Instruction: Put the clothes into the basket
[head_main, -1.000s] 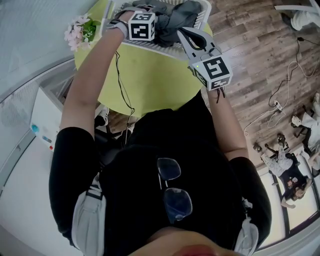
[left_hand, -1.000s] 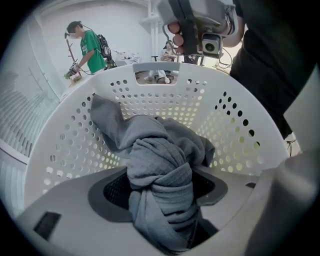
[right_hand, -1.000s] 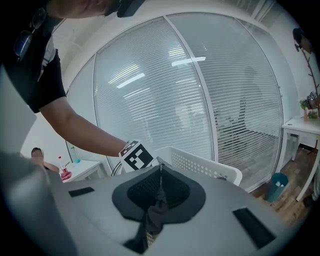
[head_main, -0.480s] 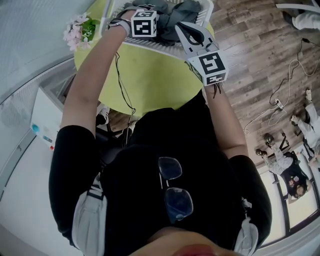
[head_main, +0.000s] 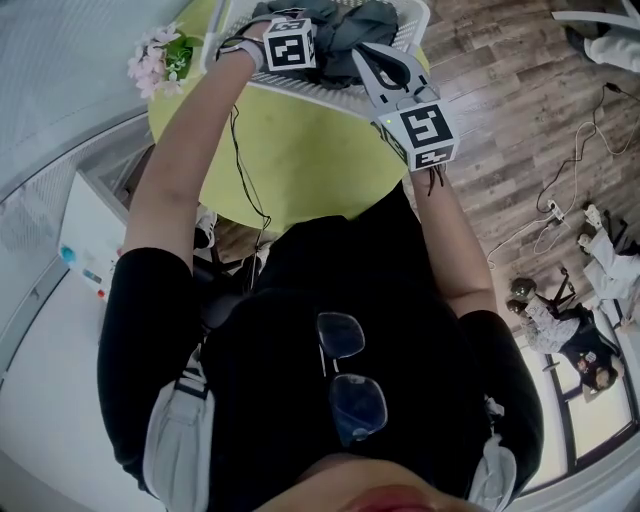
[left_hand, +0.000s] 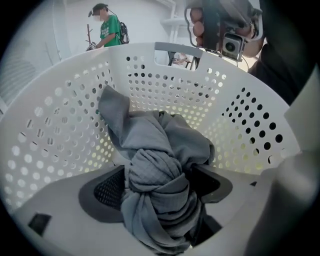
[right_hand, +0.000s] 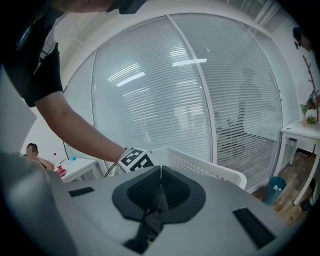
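Nearest the lens, the left gripper (left_hand: 162, 172) sat down inside the white perforated plastic basket (left_hand: 60, 130) with its jaws opening, and the twisted grey cloth bundle (left_hand: 150, 200) stood between the pads. The left pad showed bare mesh beside the cloth, so it read as let go rather than pinched. To finish this drop cleanly the jaws should probably spread fully, then lift straight up and back so no fold snags a pad and rides out over the rim. The bundle already lay below the rim against the back wall. The right gripper (right_hand: 160, 175) had its jaws pressed together on a dark strip of fabric (right_hand: 150, 220) that hung down at their base. It likely needs carrying over the rim and releasing low as well. I could not tell whether that strip belonged to the same garment. Hidden or unclear: the basket floor under the cloth, the left jaws in the head view behind the marker cube, and the basket's far side, which the head view cut off at the top. Only part of the yellow-green round table (head_main: 290, 150) showed, so any leftover clothes could not be ruled out. Farther off — a glass wall with blinds (right_hand: 165, 85) and a small, blurred person in a green shirt (left_hand: 107, 30).
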